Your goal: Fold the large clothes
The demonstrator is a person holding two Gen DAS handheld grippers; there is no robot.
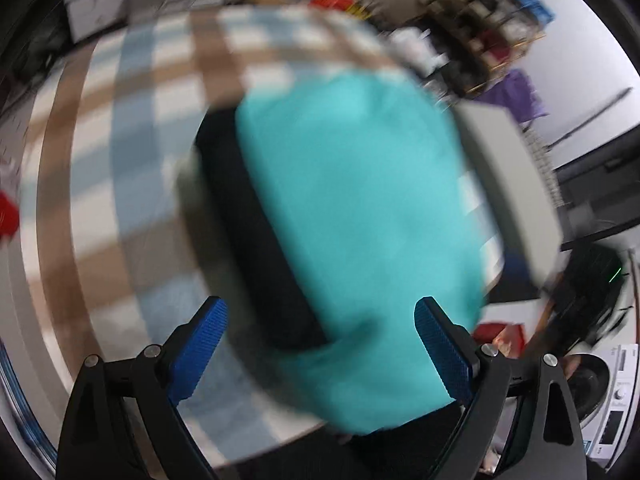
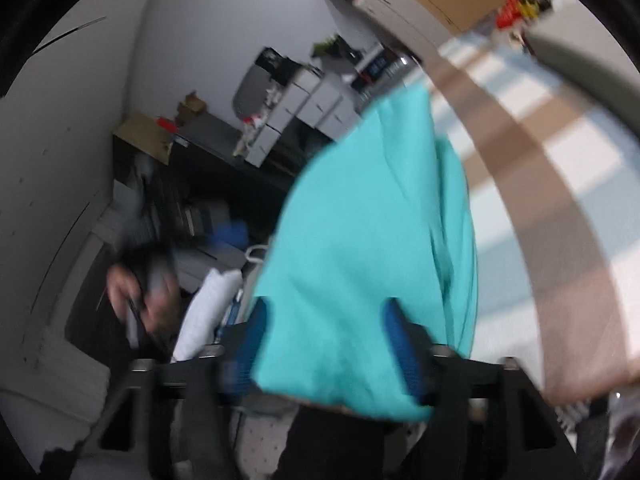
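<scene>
Left black two-finger gripper with blue ribbed pads (image 1: 320, 316): jaws spread wide, nothing clamped. Right black gripper with blue pads (image 2: 326, 320): jaws apart too, motion-blurred.

Teal garment (image 2: 360, 240) between the spread blue pads (image 2: 400, 344) of the right hand-held gripper (image 2: 324, 344), over checked cloth (image 2: 560, 200)

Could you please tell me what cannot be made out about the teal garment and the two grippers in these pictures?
- Teal garment: motion blur in both views hides its type and folds.
- Black cloth: left wrist view, mostly under the teal.
- Right gripper: the teal garment drapes over its fingers, so its grip is unclear.
- Left gripper: open; contact unclear.
</scene>
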